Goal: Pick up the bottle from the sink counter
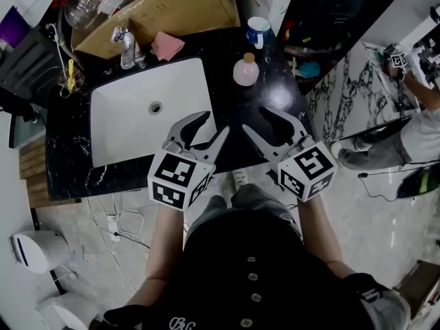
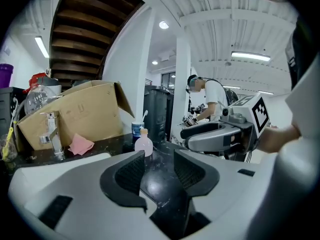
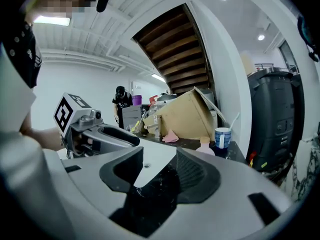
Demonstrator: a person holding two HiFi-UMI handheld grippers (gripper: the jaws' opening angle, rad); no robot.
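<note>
A small pink bottle (image 1: 245, 71) with a tan cap stands upright on the black marble counter (image 1: 271, 102), right of the white sink (image 1: 130, 108). The left gripper view shows the bottle (image 2: 143, 143) just beyond the jaws; the right gripper view shows it (image 3: 204, 148) far off, by a mug. My left gripper (image 1: 206, 130) hovers over the sink's front right corner, open, nothing between its jaws. My right gripper (image 1: 263, 124) is over the counter's front edge, below the bottle, open and empty too.
A blue-and-white mug (image 1: 258, 31) with a toothbrush stands behind the bottle. A chrome tap (image 1: 126, 47), a pink cloth (image 1: 166, 46) and a cardboard box (image 1: 172, 9) line the back. Another person (image 1: 412, 95) stands at right, by a marble wall.
</note>
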